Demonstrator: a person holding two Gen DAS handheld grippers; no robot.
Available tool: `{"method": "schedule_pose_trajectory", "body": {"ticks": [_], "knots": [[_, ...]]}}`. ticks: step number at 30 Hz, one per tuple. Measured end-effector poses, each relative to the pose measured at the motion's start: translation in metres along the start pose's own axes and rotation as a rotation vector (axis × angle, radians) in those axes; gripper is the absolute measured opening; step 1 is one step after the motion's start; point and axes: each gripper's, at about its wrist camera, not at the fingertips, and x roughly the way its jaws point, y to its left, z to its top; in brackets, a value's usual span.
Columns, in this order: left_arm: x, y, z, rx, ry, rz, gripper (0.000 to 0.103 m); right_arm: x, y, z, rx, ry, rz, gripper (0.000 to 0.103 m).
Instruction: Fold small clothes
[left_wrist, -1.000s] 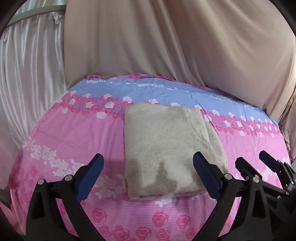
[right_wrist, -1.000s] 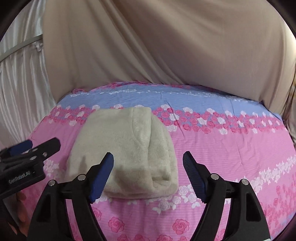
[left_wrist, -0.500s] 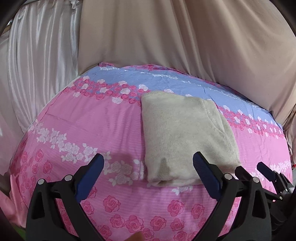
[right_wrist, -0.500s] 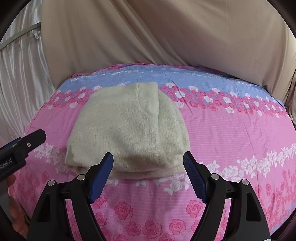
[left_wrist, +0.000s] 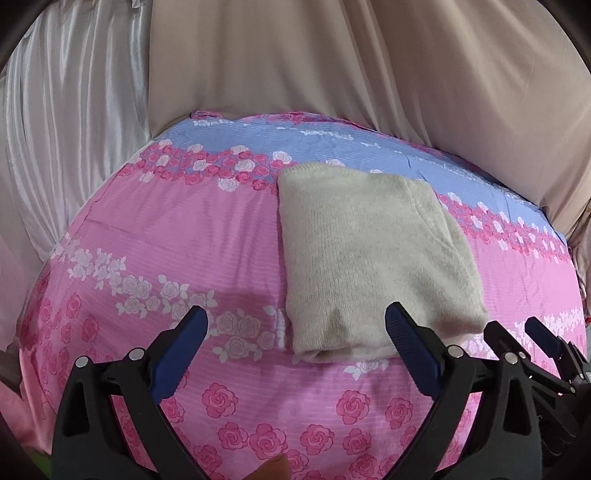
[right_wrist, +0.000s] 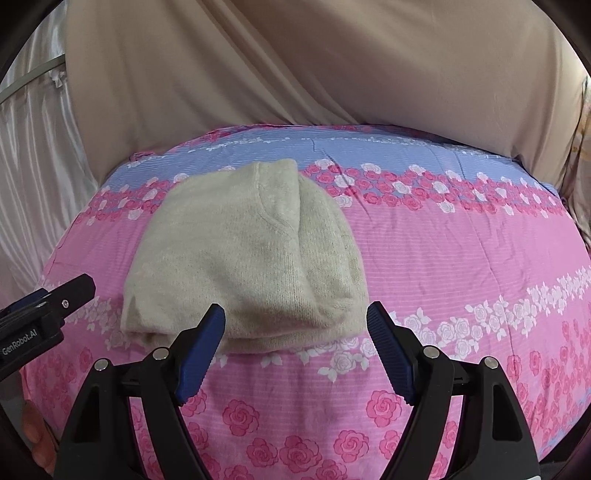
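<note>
The right gripper (right_wrist: 295, 350) hangs with its jaws spread wide and nothing between them, pointed down at the near edge of the sweater (right_wrist: 243, 258), which lies just ahead of its fingertips. The left gripper (left_wrist: 295, 354) is likewise open and empty, with the sweater's near left corner just ahead and toward its right finger. The sweater sits as a folded beige rectangle on the pink floral bedsheet (right_wrist: 461, 258), its layered near hem facing both grippers. To do the next fold well, I judge each gripper should slide its lower finger under every layer at one near corner, close only once the whole stack is between the pads, then lift both corners together and level. Catching only the top layer would likely pull the earlier folds apart. Beyond the bed hangs a beige curtain (right_wrist: 332, 66).
</note>
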Motion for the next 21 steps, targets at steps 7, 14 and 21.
{"method": "schedule_pose_trajectory", "body": {"ticks": [7, 14, 21], "knots": [[0.0065, 0.0025, -0.0047, 0.004, 0.024, 0.016, 0.095, -0.0011, 0.0045, -0.0073, -0.001, 0.008, -0.001, 0.076], [0.0074, 0.0017, -0.0056, 0.02, 0.026, 0.017, 0.095, -0.0031, 0.0049, -0.0091, 0.0, 0.003, -0.003, 0.076], [0.008, 0.0025, -0.0053, 0.017, 0.025, 0.013, 0.095, -0.0047, 0.0065, -0.0106, 0.006, -0.002, -0.01, 0.076]]}}
